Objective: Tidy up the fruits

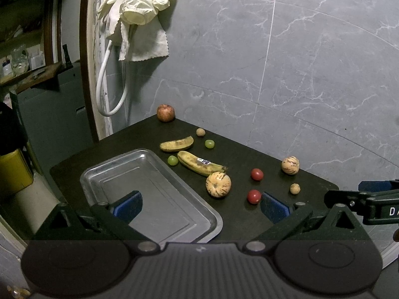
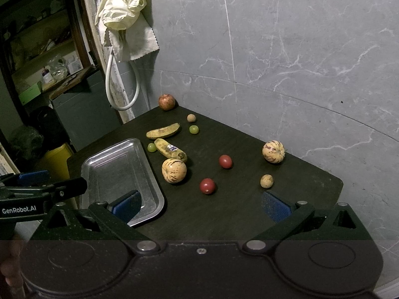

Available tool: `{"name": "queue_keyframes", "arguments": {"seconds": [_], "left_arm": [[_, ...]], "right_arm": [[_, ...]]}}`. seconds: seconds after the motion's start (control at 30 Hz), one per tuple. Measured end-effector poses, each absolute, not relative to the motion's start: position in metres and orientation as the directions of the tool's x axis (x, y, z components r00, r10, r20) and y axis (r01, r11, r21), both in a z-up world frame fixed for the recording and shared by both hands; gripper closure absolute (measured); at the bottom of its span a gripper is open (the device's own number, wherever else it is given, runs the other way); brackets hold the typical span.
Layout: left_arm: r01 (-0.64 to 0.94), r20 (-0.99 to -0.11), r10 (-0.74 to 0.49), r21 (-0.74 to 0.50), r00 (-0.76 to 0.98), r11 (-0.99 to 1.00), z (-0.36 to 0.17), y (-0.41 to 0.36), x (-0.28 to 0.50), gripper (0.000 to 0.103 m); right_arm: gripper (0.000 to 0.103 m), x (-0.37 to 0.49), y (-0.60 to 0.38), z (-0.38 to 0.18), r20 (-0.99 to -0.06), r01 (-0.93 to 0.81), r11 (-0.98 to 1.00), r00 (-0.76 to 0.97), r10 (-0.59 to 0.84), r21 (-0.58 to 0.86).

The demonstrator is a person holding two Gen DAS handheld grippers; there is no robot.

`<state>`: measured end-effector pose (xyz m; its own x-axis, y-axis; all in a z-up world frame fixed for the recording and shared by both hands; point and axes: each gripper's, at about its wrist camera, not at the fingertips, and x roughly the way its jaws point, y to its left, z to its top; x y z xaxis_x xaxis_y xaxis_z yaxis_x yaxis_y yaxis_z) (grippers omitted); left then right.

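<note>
Fruit lies loose on the dark table [image 2: 237, 206], none of it in the metal tray [image 2: 109, 172] at the left: an apple [image 2: 166, 102] at the far corner, two bananas [image 2: 163, 130] beside the tray, two striped melons [image 2: 174, 170], two tomatoes [image 2: 207, 186], green grapes [image 2: 193, 129]. Left gripper [image 1: 200, 204] is spread wide above the tray's near end, holding nothing. Right gripper [image 2: 201, 205] is likewise spread and empty, near the closer tomato

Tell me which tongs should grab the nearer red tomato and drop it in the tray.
Right, probably. The nearer tomato lies almost centred ahead of the open right tongs. The left tongs, also open, hover over the empty tray with that tomato off to their right.
</note>
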<state>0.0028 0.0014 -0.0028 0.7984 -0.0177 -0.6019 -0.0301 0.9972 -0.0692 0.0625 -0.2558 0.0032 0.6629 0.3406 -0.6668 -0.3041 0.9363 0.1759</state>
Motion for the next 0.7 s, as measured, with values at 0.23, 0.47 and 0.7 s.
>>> {"name": "queue_keyframes", "arguments": {"seconds": [0.23,0.47,0.7], "left_arm": [[-0.03,-0.602,-0.02,-0.072,0.799,0.997,-0.0025,0.0023,0.0035,0.0],[-0.03,-0.602,-0.02,-0.073,0.799,0.997,-0.0029,0.0019,0.0038,0.0],[-0.032,-0.602,-0.023,-0.08,0.798,0.996,-0.0032,0.0002,0.0046,0.0]], "right_arm": [[0.0,0.0629,-0.256,0.0029,-0.667,-0.304,0.936,0.662,0.341,0.177],[0.0,0.0633,-0.2564,0.0025,-0.667,-0.304,0.936,0.662,0.342,0.178],[0.0,0.0636,-0.2589,0.0026,-0.665,-0.305,0.935,0.663,0.345,0.18]]}}
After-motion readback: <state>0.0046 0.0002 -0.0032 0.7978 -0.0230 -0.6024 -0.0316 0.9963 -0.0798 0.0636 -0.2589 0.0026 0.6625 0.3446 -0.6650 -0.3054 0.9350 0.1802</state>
